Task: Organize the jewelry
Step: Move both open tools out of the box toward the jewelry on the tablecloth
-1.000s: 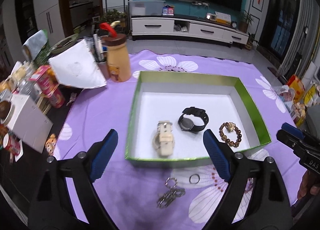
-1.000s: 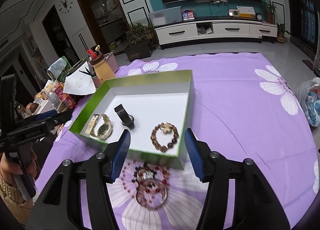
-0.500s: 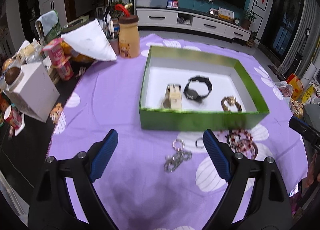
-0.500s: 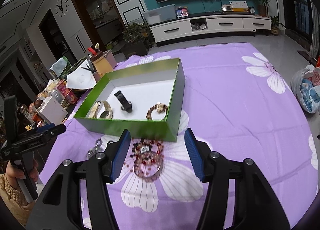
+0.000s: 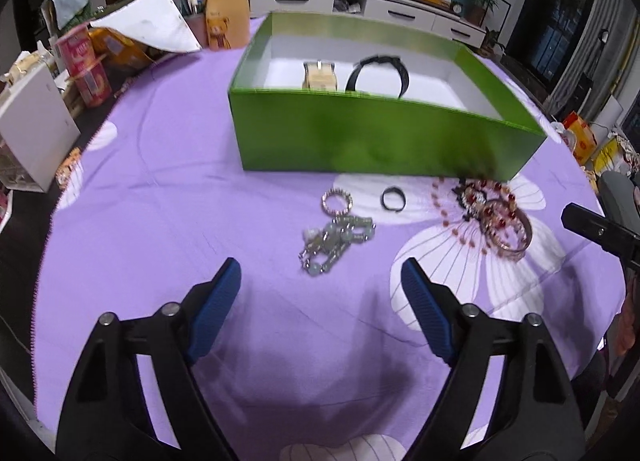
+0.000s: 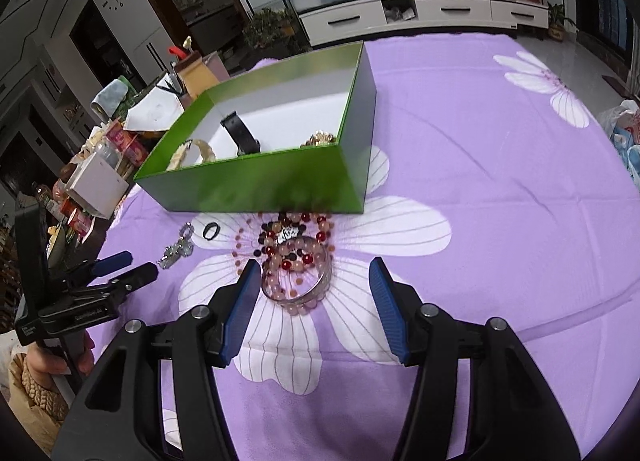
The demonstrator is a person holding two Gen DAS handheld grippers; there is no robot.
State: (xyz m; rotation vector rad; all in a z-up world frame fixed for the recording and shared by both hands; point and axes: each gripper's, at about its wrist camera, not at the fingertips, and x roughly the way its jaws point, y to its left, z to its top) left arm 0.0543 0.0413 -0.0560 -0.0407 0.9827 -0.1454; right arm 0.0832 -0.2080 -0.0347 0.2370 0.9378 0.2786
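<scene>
A green box (image 5: 384,141) (image 6: 256,185) stands on the purple flowered cloth and holds a cream watch (image 5: 319,76), a black watch (image 5: 378,71) and a brown bead bracelet (image 6: 320,138). In front of it lie a silver-green chain (image 5: 334,239), a small beaded ring (image 5: 337,201), a black ring (image 5: 394,199) and a pile of red and pink bead bracelets (image 5: 494,213) (image 6: 298,261). My left gripper (image 5: 320,293) is open, low over the cloth just short of the chain. My right gripper (image 6: 312,293) is open, just short of the bracelet pile.
A yellow bottle (image 5: 226,9), white paper (image 5: 152,25), snack cans (image 5: 86,69) and a white box (image 5: 32,129) crowd the table's left side. The right gripper's tip (image 5: 600,229) shows at the right edge of the left wrist view.
Both grippers have pulled back from over the box and dropped low toward the cloth. The loose jewelry in front of the box now lies just ahead of their open fingers.
</scene>
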